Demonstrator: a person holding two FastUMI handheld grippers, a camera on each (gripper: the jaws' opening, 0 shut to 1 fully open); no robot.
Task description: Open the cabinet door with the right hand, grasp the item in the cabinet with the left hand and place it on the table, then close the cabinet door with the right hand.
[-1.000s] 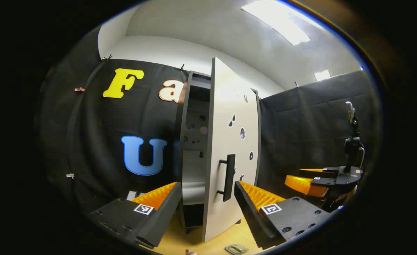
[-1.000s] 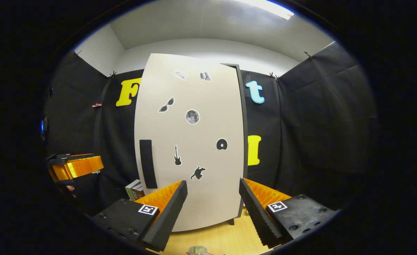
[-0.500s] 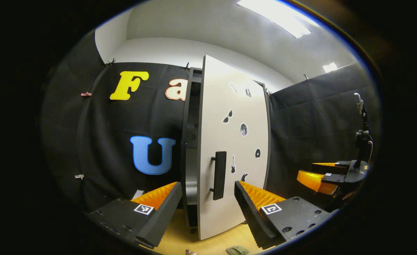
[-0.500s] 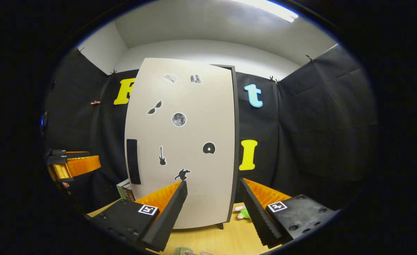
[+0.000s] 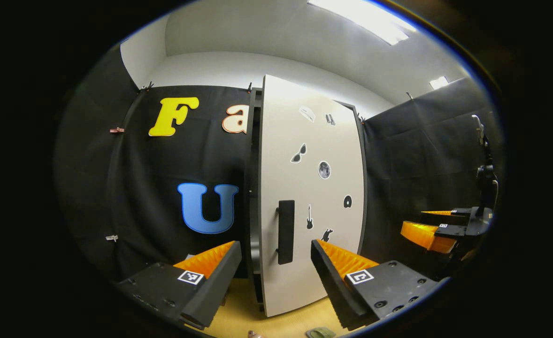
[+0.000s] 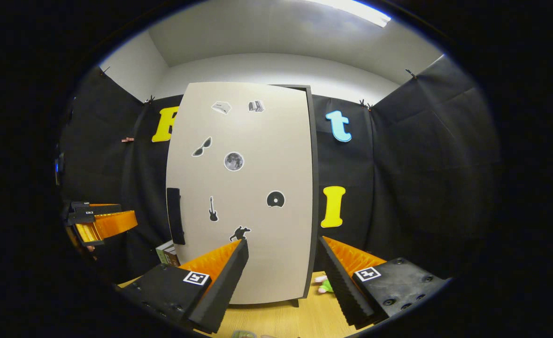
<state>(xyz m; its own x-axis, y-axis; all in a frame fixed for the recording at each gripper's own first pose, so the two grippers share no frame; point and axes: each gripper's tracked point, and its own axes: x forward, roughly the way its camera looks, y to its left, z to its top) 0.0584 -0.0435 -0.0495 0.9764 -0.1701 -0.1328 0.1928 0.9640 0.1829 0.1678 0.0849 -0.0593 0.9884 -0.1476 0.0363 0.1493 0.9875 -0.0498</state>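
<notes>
Left gripper view: the left gripper (image 5: 272, 263) is spread open and empty at bottom centre, before the tall beige sticker-dotted cabinet door (image 5: 311, 197), a narrow dark gap along its left edge. In the right gripper view the right gripper (image 6: 282, 263) gapes empty before that door, bare light-wood counter (image 6: 281, 319) between them; a boxed item (image 6: 166, 253) stands at the door's lower left, label unreadable.

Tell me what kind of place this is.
Probably a staged recording booth, not a home: black cloth walls clipped up around a wooden table, one sticker-covered cabinet door, and ceiling strip lights.
</notes>
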